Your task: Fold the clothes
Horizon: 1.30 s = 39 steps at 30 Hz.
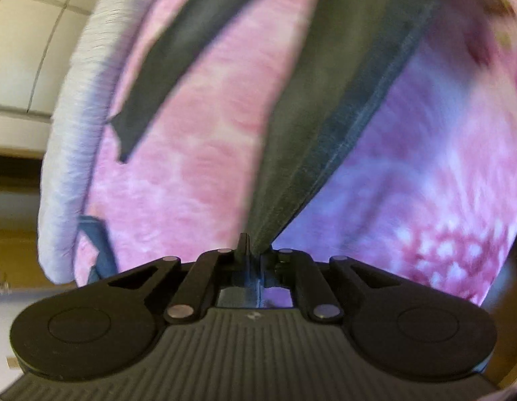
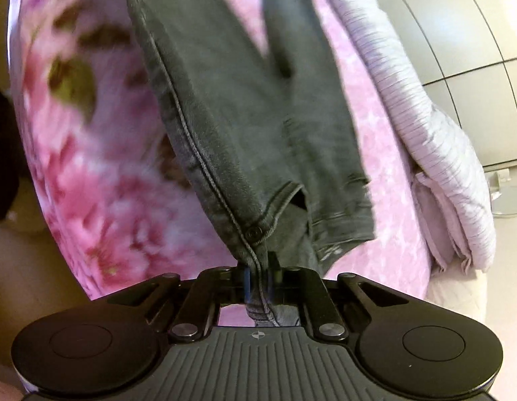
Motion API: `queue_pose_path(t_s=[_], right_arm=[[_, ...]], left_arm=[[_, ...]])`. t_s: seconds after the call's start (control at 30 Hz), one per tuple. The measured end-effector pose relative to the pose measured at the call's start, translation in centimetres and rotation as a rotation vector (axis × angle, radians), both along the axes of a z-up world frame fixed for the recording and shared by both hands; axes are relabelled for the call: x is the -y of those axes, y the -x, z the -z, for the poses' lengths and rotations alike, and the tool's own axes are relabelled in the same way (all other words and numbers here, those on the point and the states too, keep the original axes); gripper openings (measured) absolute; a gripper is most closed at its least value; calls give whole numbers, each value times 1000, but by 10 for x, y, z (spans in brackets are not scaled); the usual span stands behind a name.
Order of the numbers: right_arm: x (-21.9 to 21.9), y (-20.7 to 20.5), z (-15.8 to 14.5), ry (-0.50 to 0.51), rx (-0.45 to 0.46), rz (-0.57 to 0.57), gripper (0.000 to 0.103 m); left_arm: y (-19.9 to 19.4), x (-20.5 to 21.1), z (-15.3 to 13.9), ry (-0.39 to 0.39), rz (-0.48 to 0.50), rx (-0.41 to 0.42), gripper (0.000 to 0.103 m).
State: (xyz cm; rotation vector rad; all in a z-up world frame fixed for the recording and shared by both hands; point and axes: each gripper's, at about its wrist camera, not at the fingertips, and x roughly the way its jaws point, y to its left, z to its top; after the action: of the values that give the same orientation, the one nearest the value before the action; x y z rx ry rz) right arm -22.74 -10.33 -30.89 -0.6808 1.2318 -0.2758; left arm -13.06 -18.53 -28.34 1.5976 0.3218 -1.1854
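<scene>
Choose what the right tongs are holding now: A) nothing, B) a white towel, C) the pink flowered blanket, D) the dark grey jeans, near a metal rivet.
D: the right tongs are shut on the seam of the jeans, just below a rivet.

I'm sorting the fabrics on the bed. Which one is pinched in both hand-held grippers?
The dark grey jeans, clamped by the right hand-held gripper and left hand-held gripper. The pink floral blanket and folded lilac quilt lie ungripped underneath.
</scene>
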Motion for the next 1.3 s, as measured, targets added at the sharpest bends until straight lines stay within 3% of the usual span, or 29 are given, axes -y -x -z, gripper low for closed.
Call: queue_pose_path(t_s=[0.13,0.23,0.33,0.47,0.73,0.93,1.07,1.13,1.2,1.3], right_arm=[[30,-21,-71,-55,50,-43,7],[65,-46,-105,-98,33,-65,7],[98,-69,-122,-139,3,-66,7],[153,-106,-126,-182,-57,-52,7],[262,-160,-87,-326,-69,51,7],[324,-173,-40,-423,-101,66,8],[358,-179,-6,-480,-92,87,9],[369,-183,11,-477,-83,109,19],[380,-186,26,-473,-72,133,43],[395,-180,27,-459,24,256,52]], left_arm=[[-34,60,-69,17,-59,-65,5],[-56,116,-106,-24,-43,-123,5],[-75,172,-126,-64,18,-154,5],[-104,250,-130,-146,80,-213,5],[-134,381,-72,-389,130,-179,5],[-147,457,-20,-413,20,-146,5],[-150,495,20,-424,-21,-60,7],[-152,511,43,-421,-44,5,15],[-151,521,64,-420,-47,88,19],[-148,525,78,-413,-11,171,24]])
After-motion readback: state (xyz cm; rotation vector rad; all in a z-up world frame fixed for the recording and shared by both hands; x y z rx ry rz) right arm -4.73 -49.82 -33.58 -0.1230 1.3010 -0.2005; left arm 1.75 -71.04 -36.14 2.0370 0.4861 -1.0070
